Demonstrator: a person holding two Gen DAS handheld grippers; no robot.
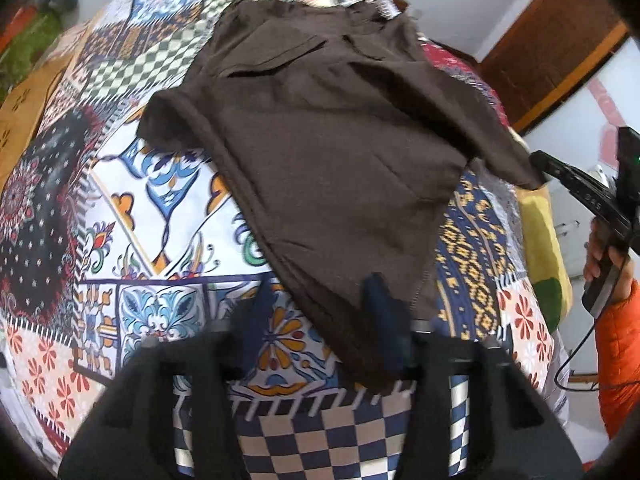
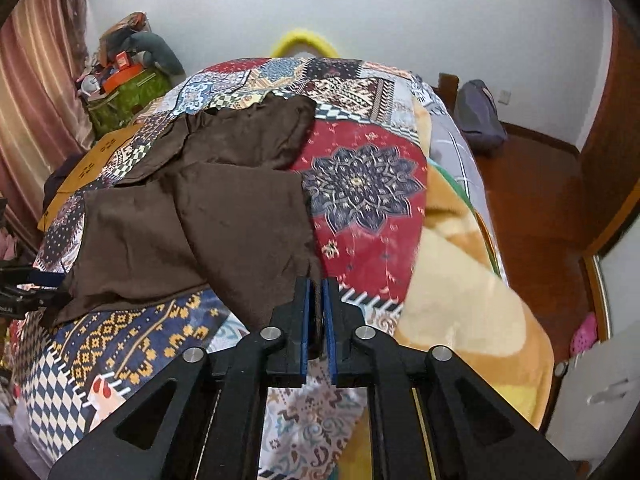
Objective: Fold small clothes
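While pinched by both grippers, brown garment (image 2: 208,216) drapes bedspread (image 2: 360,184).

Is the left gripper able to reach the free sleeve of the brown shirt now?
Probably yes: the sleeve lies flat on the bedspread with nothing covering it, and the left gripper looks open.

text: none legible | faint marks on right tool (image 1: 538,162) unreadable

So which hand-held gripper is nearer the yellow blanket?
Right. The right hand-held gripper, pinching a corner of the brown garment, sits beside the yellow blanket. The left hand-held gripper is at the garment's other corner, farther away.
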